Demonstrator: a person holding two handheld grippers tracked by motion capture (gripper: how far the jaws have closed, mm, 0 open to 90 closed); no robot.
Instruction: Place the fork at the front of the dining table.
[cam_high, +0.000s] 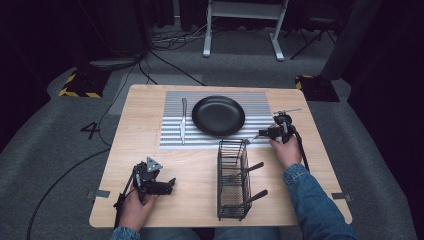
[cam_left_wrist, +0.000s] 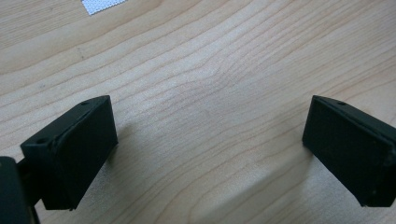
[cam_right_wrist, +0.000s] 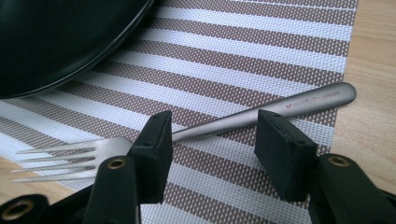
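Observation:
A metal fork (cam_right_wrist: 308, 99) lies flat on the striped placemat (cam_right_wrist: 261, 56), beside the black plate (cam_right_wrist: 56, 37). My right gripper (cam_right_wrist: 212, 135) is open, one jaw on each side of the fork's neck and neither pad pressing on it. From above, the right gripper (cam_high: 267, 133) sits at the placemat's right front corner with the fork tines (cam_high: 248, 141) just left of it. A table knife (cam_high: 183, 120) rests left of the plate (cam_high: 218, 115). My left gripper (cam_left_wrist: 210, 135) is open over bare wood, near the table's front left (cam_high: 170, 185).
A black wire basket (cam_high: 220, 170) stands at the front middle of the wooden table (cam_high: 145, 150), with two dark-handled utensils (cam_high: 252, 167) sticking out to its right. Cables trail from both grippers. Grey floor and a desk frame lie beyond the far edge.

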